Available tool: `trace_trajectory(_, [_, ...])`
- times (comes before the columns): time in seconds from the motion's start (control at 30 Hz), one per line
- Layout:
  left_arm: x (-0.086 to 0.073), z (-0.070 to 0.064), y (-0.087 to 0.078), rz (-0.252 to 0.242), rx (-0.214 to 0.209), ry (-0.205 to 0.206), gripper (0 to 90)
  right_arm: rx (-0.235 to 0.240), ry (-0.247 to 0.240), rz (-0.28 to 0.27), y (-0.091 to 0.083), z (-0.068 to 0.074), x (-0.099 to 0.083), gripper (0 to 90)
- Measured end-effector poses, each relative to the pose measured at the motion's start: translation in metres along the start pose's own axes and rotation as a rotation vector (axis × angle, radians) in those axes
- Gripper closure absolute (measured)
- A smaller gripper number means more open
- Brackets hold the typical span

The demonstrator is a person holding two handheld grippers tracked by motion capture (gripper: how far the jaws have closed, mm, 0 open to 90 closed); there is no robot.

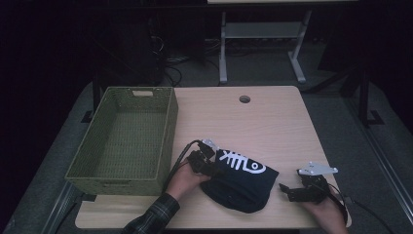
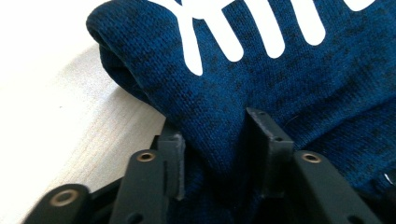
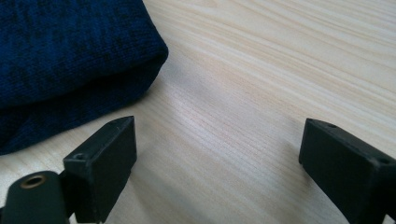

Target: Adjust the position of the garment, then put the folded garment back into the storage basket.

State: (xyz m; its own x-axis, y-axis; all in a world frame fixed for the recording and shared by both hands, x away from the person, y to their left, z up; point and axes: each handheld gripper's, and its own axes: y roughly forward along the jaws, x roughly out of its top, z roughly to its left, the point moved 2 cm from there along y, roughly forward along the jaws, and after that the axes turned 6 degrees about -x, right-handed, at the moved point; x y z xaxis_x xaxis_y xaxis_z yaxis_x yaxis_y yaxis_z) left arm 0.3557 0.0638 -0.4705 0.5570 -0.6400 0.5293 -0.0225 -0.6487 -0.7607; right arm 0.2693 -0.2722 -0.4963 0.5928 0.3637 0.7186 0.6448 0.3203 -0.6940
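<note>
Table (image 1: 272,122): sweater (image 1: 243,183) pinched by left tongs (image 2: 215,149), prob.; right tongs (image 3: 217,154) beside.

My worktop (image 1: 272,122) is pale wood with a round hole (image 1: 244,99) near its far edge. On it sit a green basket (image 1: 165,141) and a dark, probably navy, garment (image 1: 246,183).

The high view is dim and underexposed: the room beyond the table (image 1: 272,122) sinks into near black, and the woven basket (image 1: 124,139) looks muted. The two gripper views are far brighter, with the wood washed pale at the far left of the left gripper view. The navy knit garment (image 2: 261,79) is sharp there, its weave crisp, while the near claw parts blur slightly. Soft shadows lie under the garment's edge (image 3: 140,84).
</note>
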Motion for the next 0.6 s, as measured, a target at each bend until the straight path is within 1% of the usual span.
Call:
trace_trajectory(0.1, [0.002, -0.001, 0.000, 0.019, 0.001, 0.006, 67.2, 0.001, -0.002, 0.001, 0.000, 0.000, 0.000, 10.4])
trace_trajectory(0.23, [0.004, -0.002, -0.001, 0.025, 0.003, 0.010, 70.0, 0.003, -0.004, 0.001, 0.000, 0.000, 0.000, 10.4])
trace_trajectory(0.3, [0.005, -0.004, -0.002, 0.032, 0.012, 0.010, 70.5, 0.003, -0.005, 0.000, 0.000, 0.000, 0.000, 10.5])
trace_trajectory(0.37, [0.006, -0.005, -0.004, 0.042, 0.011, 0.008, 70.9, 0.004, -0.005, 0.000, 0.000, 0.000, 0.000, 10.4])
trace_trajectory(0.47, [0.008, -0.007, -0.006, 0.040, 0.005, 0.003, 71.0, 0.004, -0.006, 0.000, 0.000, 0.000, 0.000, 10.4])
trace_trajectory(0.6, [0.011, -0.011, -0.011, 0.040, 0.009, 0.002, 71.0, 0.003, -0.004, 0.001, 0.000, 0.000, 0.000, 10.4])
